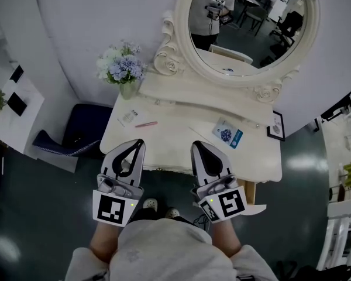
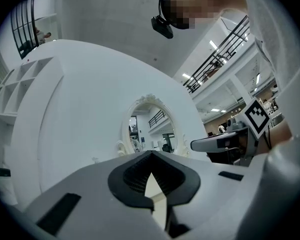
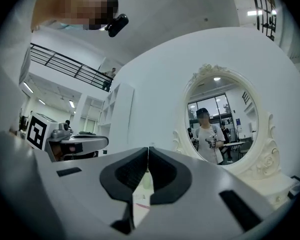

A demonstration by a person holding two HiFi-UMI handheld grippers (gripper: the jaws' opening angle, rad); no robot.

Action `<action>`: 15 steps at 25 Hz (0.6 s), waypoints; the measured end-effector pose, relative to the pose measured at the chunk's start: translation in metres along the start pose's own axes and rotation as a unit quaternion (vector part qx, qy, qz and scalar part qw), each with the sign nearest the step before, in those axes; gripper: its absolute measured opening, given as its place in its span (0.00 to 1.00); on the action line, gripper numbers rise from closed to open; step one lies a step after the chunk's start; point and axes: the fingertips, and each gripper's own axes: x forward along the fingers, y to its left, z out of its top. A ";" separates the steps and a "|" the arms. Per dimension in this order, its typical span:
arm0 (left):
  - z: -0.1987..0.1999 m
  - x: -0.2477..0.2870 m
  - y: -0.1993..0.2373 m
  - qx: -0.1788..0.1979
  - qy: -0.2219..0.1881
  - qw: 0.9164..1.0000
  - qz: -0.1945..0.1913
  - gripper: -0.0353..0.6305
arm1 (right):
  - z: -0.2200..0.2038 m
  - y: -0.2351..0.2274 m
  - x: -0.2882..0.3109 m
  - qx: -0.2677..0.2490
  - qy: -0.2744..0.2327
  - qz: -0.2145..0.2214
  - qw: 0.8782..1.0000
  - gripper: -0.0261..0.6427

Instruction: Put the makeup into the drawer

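**Q:** What is entered at the left of the dressing table (image 1: pixel 167 145)?
**A:** A vase of flowers (image 1: pixel 121 70), set back against the wall, presumably for show and not wanted by the task. In front of it, a small white packet (image 1: pixel 127 117) and a pink stick (image 1: pixel 146 123) are laid flat on the top. They are taken to be makeup, though at this size that cannot be told for certain.

**Q:** And the tongs?
**A:** The left gripper (image 1: pixel 139 143) is held level over the near edge, jaws together, nothing between them. The right gripper (image 1: pixel 195 145) is held alongside, apart from it, its jaws likewise closed on nothing. Both are judged to be kept in a ready pose, since no item is touched.

**Q:** Further right?
**A:** A blue and white packet (image 1: pixel 227 134) lies flat beyond the right gripper. A small dark frame (image 1: pixel 275 126) is set at the right edge.

**Q:** The drawer?
**A:** No open drawer is seen. It is supposed to sit under the front edge, so it would have to be pulled out first. All makeup is recorded as lying on the top.
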 end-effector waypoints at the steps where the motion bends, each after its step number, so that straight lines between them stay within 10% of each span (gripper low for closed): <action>1: -0.001 0.000 0.002 0.000 0.001 1.000 0.002 0.07 | -0.004 -0.002 0.005 0.007 0.005 0.001 1.000 0.07; 15: -0.020 0.000 0.032 -0.020 0.017 0.999 0.026 0.07 | -0.099 -0.014 0.084 0.049 0.168 0.031 0.984 0.07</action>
